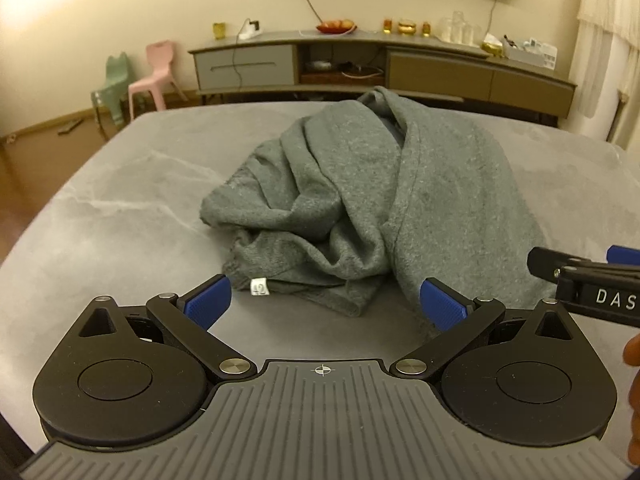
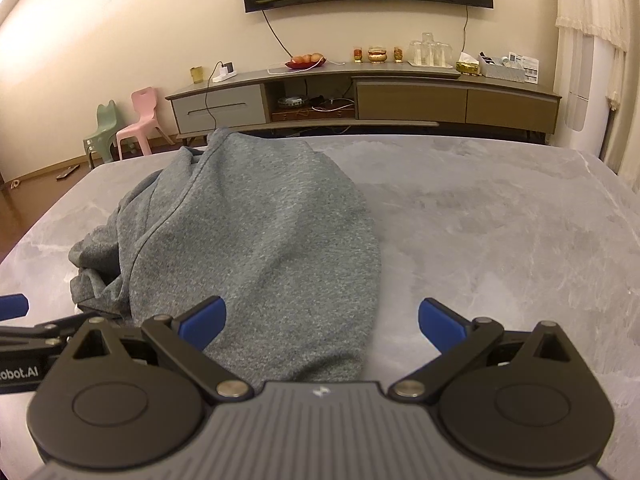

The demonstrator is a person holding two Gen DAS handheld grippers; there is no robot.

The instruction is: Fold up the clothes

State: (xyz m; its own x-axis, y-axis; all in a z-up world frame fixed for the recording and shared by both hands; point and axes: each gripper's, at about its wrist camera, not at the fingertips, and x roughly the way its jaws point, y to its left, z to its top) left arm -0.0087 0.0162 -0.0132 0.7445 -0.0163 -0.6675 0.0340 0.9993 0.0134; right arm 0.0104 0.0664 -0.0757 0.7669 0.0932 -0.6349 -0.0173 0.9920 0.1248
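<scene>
Both tongs, left (image 1: pixel 326 304) and right (image 2: pixel 322 322), stood spread and empty at the near edge of one grey garment (image 1: pixel 360 200), heaped on the table (image 1: pixel 120 200). Pinching a single layer might drag the bunch along; its tag (image 1: pixel 258 286) seemingly read 42.

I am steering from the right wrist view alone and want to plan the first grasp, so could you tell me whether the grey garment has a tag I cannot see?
Observer: Yes, the left wrist view shows a white size tag on the grey garment, at its near edge.
Operator: Thank you; is the left gripper open?
Observer: The left gripper is open, its pads empty.
Operator: Where does the tag lie relative to it?
Observer: Just beyond the left blue pad, not touching it.
</scene>
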